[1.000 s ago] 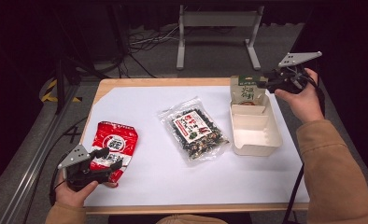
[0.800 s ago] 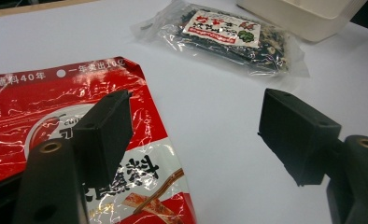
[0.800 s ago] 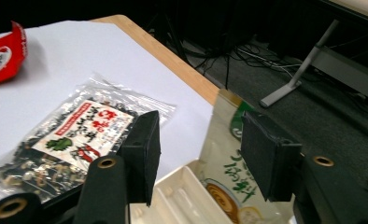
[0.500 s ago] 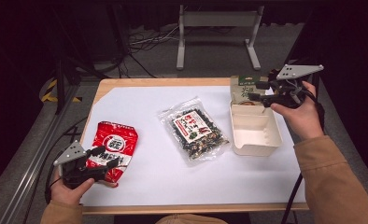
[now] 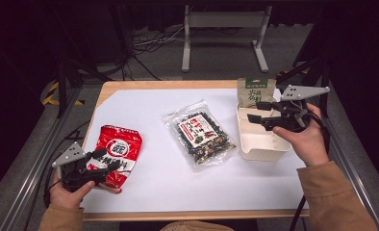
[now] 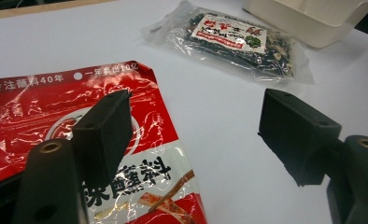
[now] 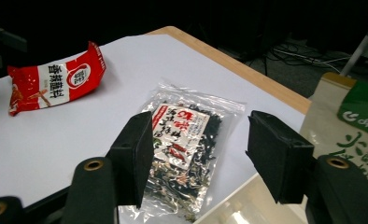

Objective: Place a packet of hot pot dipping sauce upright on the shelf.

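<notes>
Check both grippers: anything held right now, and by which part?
Nothing held. Left gripper is open over the red packet; right gripper, jaws just opening, is empty above the white box.

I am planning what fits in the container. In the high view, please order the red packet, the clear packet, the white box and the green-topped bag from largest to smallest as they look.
1. clear packet
2. white box and red packet: they look alike, and grippers cover part of each, so no ranking
3. green-topped bag, the farthest thing, its lower part hidden behind the box
</notes>
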Motion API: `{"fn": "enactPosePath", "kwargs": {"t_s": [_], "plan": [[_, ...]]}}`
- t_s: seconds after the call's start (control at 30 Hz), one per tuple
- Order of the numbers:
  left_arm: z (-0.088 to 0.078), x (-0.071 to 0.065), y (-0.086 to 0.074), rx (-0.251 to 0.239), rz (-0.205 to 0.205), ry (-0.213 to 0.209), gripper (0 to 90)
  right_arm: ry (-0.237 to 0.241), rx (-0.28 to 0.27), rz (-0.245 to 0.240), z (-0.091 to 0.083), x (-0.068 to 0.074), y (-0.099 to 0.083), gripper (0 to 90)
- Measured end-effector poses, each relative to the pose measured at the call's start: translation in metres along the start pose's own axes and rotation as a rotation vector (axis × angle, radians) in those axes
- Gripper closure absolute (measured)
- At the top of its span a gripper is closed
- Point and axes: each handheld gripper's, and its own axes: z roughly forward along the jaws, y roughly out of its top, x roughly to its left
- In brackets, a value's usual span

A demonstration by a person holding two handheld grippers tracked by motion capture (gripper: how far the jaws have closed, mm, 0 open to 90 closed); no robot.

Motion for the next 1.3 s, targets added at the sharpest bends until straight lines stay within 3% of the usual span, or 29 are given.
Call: {"fn": "enactPosePath", "kwargs": {"t_s": [0.2,0.37,0.47,0.5,0.6,0.67,0.93,1.13,1.3], "plan": [[-0.005,0.004,0.006,0.012,-0.007,0.019,26.0,0.017,0.004,0.005,0.008,0.014,-0.011,40.6],[-0.007,0.007,0.005,0.029,-0.018,0.008,24.0,0.063,0.019,0.016,0.019,0.023,-0.021,39.3],[-0.009,0.01,0.005,0.043,-0.028,0.024,24.0,0.077,0.024,0.014,0.023,0.027,-0.025,39.3],[-0.01,0.011,0.004,0.05,-0.041,0.04,24.0,0.085,0.021,0.017,0.025,0.028,-0.026,39.3],[-0.01,0.014,0.004,0.114,-0.068,0.146,24.7,0.104,0.011,0.03,0.032,0.03,-0.03,39.6],[-0.008,0.017,0.002,0.14,-0.078,0.168,25.1,0.102,0.032,0.024,0.035,0.03,-0.03,39.7],[-0.005,0.03,0.0,0.152,-0.135,0.157,25.1,0.112,0.042,0.013,0.041,0.034,-0.032,39.6],[-0.001,0.047,0.008,0.141,-0.175,0.142,25.2,0.113,0.039,0.008,0.042,0.036,-0.032,39.3],[0.005,0.058,0.015,0.163,-0.187,0.161,25.1,0.121,0.035,0.002,0.043,0.038,-0.031,39.0]]}}
